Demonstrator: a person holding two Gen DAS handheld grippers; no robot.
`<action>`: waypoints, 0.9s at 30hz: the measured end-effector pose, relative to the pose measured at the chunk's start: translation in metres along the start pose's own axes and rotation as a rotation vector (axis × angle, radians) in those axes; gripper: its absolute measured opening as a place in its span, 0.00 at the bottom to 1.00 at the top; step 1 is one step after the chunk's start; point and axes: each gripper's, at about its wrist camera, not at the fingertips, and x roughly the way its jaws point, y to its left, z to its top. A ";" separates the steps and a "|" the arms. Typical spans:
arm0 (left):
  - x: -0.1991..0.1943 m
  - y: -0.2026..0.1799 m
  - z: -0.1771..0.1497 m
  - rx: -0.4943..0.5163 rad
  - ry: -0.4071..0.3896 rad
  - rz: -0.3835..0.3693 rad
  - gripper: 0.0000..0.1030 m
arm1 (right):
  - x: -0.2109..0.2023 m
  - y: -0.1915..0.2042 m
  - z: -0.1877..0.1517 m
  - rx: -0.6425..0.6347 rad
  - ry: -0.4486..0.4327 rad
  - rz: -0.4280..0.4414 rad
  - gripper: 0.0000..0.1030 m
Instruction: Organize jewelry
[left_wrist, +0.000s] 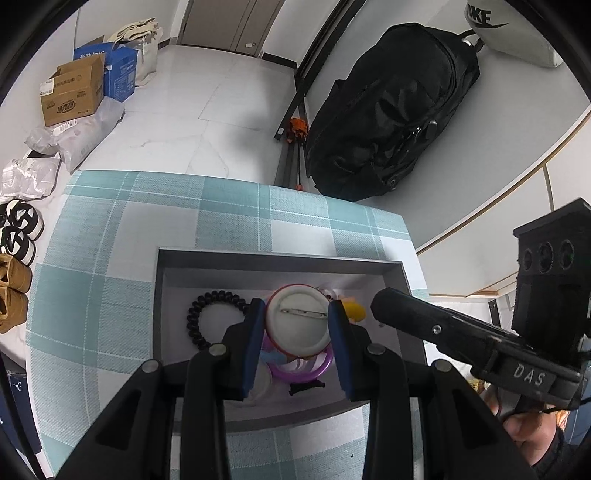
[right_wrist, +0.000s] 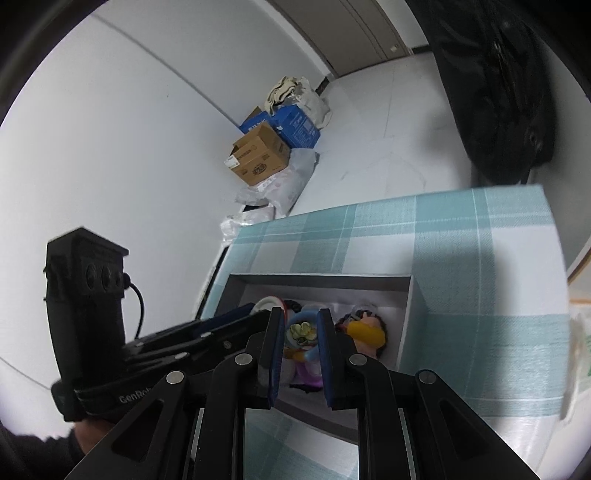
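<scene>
A grey open box (left_wrist: 162, 295) sits on a teal plaid cloth (left_wrist: 110, 258). My left gripper (left_wrist: 297, 317) is shut on a round pin badge (left_wrist: 299, 325), its white back and pin facing me, just above the box. In the box lie a black spiral hair tie (left_wrist: 199, 317), a purple bangle (left_wrist: 314, 373), a yellow piece (left_wrist: 354, 310) and other trinkets. My right gripper (right_wrist: 301, 334) hovers over the same box (right_wrist: 410, 314), its fingers closed on a small blue ring with a green-white charm (right_wrist: 301, 332). The yellow piece (right_wrist: 365, 332) lies right of it.
A black backpack (left_wrist: 391, 107) leans on the wall beyond the table. Cardboard and blue boxes (left_wrist: 74, 92), plastic bags and shoes (left_wrist: 14, 236) lie on the floor at left. The right gripper's body (left_wrist: 480, 343) crosses the box's right edge.
</scene>
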 end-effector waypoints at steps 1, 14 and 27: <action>0.001 0.001 0.000 -0.003 0.003 -0.003 0.28 | 0.001 -0.002 0.000 0.013 0.004 0.009 0.16; 0.006 0.002 0.002 -0.008 0.035 -0.030 0.29 | 0.007 -0.003 -0.001 0.002 0.020 -0.027 0.18; -0.011 -0.004 -0.006 0.018 -0.021 0.047 0.60 | -0.036 -0.009 -0.006 0.064 -0.097 -0.028 0.62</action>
